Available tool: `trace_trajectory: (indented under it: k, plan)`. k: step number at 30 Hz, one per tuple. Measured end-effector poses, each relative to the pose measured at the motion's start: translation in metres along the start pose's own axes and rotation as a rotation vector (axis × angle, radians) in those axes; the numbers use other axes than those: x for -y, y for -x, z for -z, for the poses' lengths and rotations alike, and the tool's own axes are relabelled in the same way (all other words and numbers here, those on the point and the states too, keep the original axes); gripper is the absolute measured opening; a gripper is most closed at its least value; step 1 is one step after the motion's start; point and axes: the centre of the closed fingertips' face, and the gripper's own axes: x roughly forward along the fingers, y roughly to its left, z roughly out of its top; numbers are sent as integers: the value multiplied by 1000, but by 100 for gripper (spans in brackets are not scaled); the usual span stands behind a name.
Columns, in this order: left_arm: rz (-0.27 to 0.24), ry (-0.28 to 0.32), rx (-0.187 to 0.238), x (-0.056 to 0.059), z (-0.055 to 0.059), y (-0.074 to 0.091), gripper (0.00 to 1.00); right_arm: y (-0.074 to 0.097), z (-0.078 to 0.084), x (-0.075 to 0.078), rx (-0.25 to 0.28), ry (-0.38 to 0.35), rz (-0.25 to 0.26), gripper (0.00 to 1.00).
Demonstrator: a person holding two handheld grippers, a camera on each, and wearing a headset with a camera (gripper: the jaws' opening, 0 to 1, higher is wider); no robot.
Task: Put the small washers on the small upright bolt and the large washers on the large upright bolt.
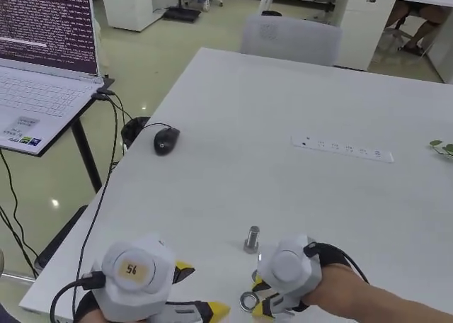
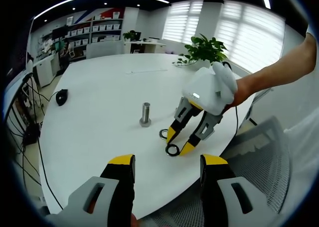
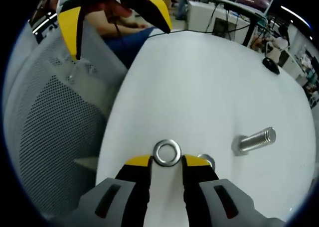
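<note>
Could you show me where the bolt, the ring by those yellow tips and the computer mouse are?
bolt (image 1: pixel 251 239), head view, middle of its shaft.
washer (image 3: pixel 167 143), right gripper view, far side of its band.
mouse (image 1: pixel 165 139), head view, middle of its back.

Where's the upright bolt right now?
In the head view the bolt stands on the table near its front edge, just beyond the right gripper, which pinches a washer.

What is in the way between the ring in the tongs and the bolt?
Nothing visible. The right tongs hold a washer, and bare table lies between it and the upright bolt. A second washer lies flat beside the tongs.
</note>
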Motion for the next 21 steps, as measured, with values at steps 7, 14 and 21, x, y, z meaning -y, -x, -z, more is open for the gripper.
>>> trace_trajectory:
  k: [7, 14, 21]
  plan:
    - [0, 3, 2, -1, 0, -1, 52, -2, -2, 1, -20, 73, -36, 26]
    - [5, 2, -1, 1, 1, -2, 52, -2, -2, 0, -42, 104, -49, 25]
    - [2, 2, 0, 0, 0, -1, 52, -1, -1, 1, -29, 85, -46, 24]
